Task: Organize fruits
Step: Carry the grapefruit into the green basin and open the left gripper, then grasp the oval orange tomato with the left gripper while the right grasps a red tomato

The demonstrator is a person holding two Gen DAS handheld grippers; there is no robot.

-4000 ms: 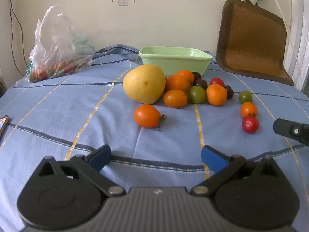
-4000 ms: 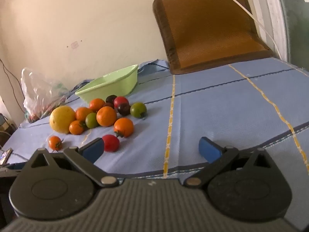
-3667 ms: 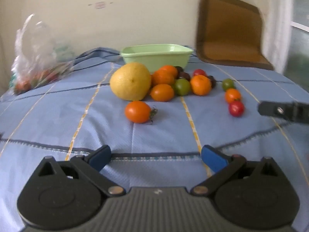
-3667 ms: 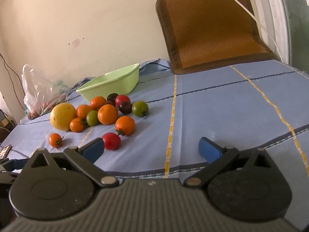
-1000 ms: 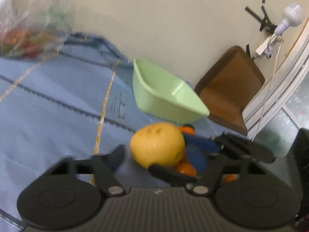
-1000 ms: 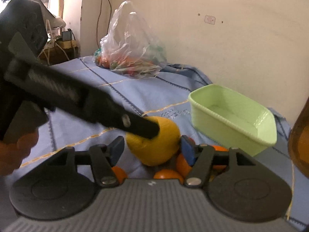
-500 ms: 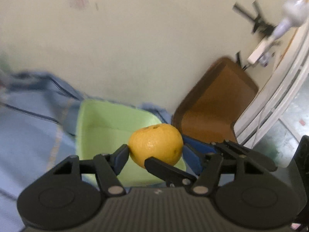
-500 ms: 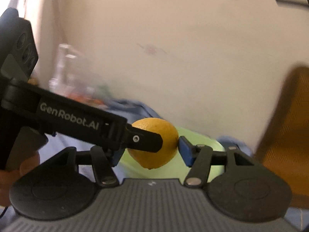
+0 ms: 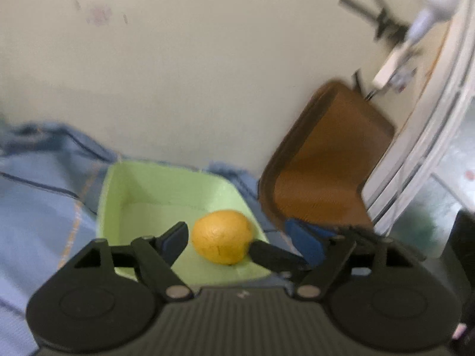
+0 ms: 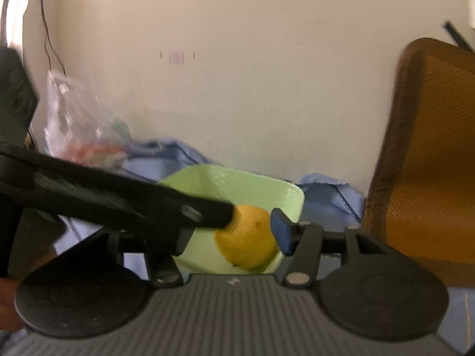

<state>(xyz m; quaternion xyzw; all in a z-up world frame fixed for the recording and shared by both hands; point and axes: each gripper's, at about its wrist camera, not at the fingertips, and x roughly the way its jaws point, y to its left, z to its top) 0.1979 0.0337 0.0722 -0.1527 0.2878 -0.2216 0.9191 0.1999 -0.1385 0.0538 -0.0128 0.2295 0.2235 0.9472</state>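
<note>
A large yellow citrus fruit (image 9: 221, 236) sits inside the light green tub (image 9: 130, 195) near its front right corner. My left gripper (image 9: 240, 240) is open around it, with a gap between its blue fingers and the fruit. My right gripper (image 10: 234, 234) is also open over the tub (image 10: 237, 184), its right blue finger (image 10: 280, 233) close to the fruit (image 10: 249, 246); its left finger is hidden behind the left gripper's black arm (image 10: 118, 198). The other fruits are out of view.
A brown mat (image 9: 326, 172) leans on the wall right of the tub, also in the right wrist view (image 10: 430, 154). A clear plastic bag of produce (image 10: 83, 130) lies at the back left. The blue striped cloth (image 9: 38, 184) covers the surface.
Both grippers carried the yellow fruit from the pile over to the green tub, lowered it and opened. The fruit now rests in the tub, free of the fingers.
</note>
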